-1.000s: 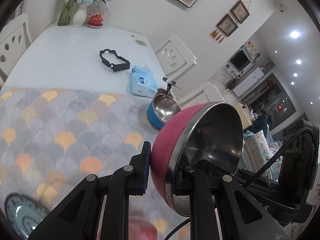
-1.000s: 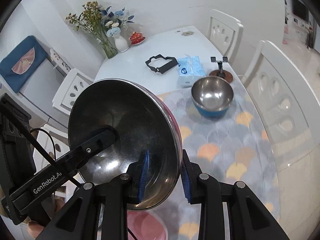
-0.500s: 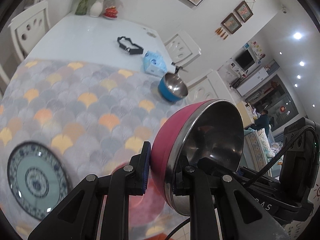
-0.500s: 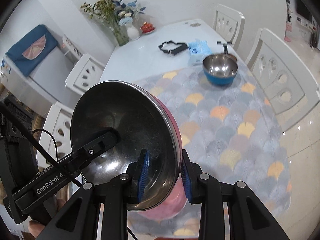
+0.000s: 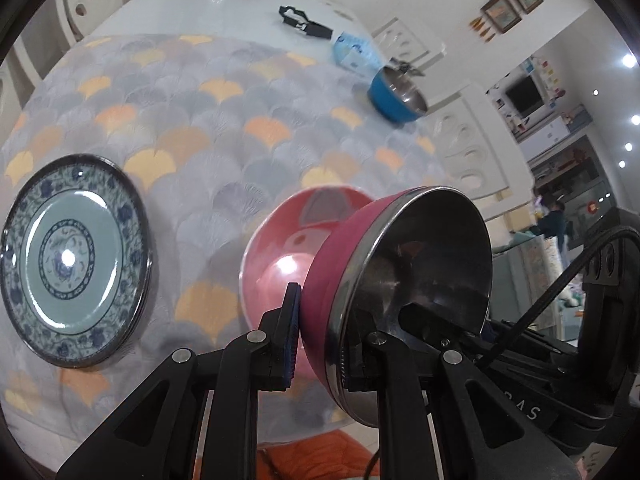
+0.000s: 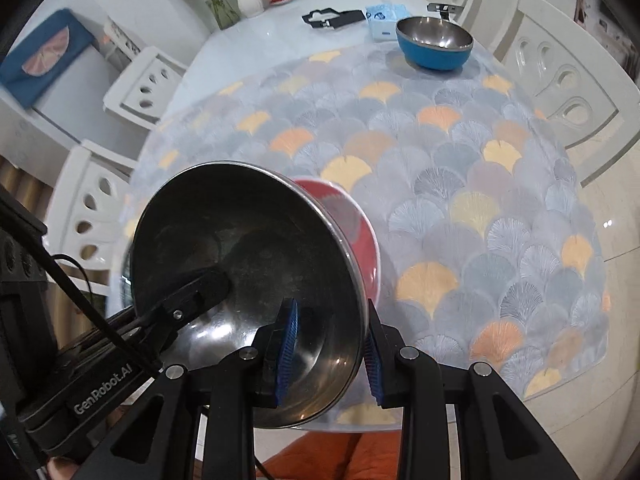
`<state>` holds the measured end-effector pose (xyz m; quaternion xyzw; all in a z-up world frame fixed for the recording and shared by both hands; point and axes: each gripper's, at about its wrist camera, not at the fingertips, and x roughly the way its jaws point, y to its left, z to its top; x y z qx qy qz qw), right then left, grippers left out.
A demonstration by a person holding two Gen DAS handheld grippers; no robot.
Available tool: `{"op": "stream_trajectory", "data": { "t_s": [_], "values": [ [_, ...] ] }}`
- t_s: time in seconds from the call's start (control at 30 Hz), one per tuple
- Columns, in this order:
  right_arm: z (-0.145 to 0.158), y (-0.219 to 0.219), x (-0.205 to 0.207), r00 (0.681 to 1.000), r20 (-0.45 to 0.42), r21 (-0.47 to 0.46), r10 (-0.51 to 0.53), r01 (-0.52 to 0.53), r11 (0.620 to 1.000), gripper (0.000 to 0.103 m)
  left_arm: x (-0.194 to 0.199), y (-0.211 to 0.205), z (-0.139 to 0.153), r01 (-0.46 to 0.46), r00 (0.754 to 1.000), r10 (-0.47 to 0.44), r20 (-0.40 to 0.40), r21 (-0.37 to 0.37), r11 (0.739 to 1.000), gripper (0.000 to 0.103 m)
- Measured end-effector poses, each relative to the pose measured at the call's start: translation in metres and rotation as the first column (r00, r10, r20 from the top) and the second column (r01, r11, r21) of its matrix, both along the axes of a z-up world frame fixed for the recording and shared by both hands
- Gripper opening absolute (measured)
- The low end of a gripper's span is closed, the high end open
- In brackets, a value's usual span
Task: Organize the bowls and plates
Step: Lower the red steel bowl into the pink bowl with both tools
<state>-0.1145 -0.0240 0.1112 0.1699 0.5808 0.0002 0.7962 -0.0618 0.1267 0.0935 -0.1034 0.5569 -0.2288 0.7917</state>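
You had both tools clamped on the pink steel bowl (image 5: 340, 256), tilted in the air: left tool (image 5: 320, 344) pinching its rim, one pad outside, one inside; right tool (image 6: 330, 344) pinching the opposite rim. Bowl hung just above the red bowl (image 5: 288, 240) on the patterned mat (image 6: 460, 184) on the desk. Blue-patterned plate (image 5: 72, 260) lay left of it, apart. Blue bowl (image 6: 434, 42) sat at the mat's far edge.

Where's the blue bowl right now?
The blue bowl stands at the mat's far end, top right in the right wrist view, beside the tissue pack.
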Motion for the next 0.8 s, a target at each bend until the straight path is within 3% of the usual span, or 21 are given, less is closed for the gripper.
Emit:
{"op": "stream_trajectory", "data": {
  "t_s": [0.37,0.53,0.8],
  "values": [
    [-0.018,-0.001,0.005,0.999,-0.046,-0.027,0.011,-0.012,1.000,0.031,0.004,-0.007,-0.014,0.005,1.000,-0.007,0.020,0.078,0.997,0.013],
    [-0.023,-0.003,0.009,0.998,-0.057,-0.026,0.013,-0.015,1.000,0.031,0.006,-0.005,-0.018,-0.012,1.000,0.010,0.024,0.103,0.995,0.028],
    [-0.023,0.004,0.012,0.997,-0.055,-0.014,0.050,-0.050,0.999,0.031,0.009,-0.001,-0.015,-0.009,0.999,0.004,0.046,0.116,0.993,0.029]
  ]
}}
